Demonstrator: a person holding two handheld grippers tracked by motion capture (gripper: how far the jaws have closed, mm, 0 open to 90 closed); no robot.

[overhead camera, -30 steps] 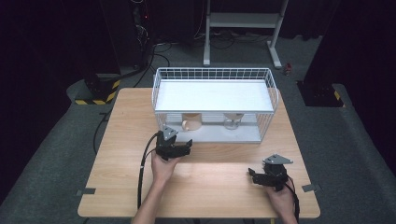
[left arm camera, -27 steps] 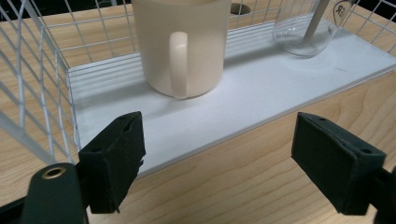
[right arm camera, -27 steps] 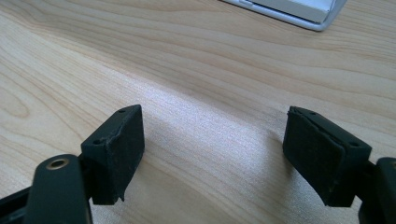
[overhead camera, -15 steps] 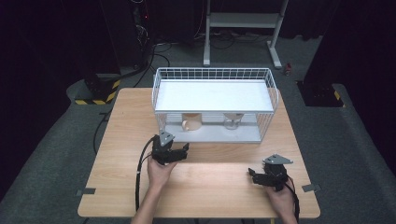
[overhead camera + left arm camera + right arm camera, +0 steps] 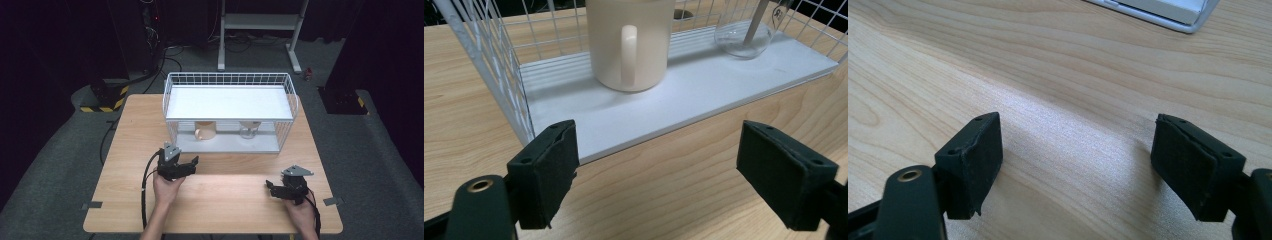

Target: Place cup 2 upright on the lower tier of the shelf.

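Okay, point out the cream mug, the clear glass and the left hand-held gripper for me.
cream mug [image 5: 630, 47], left gripper view, on its handle.
clear glass [image 5: 744, 40], left gripper view, on its rounded bowl.
left hand-held gripper [image 5: 192, 164], high view, midway between its open fingertips.

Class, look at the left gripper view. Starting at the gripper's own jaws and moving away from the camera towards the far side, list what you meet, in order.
Left gripper, jaws open and empty → bare wooden table → front edge of the white shelf board inside the wire rack → cream mug, handle facing the camera.
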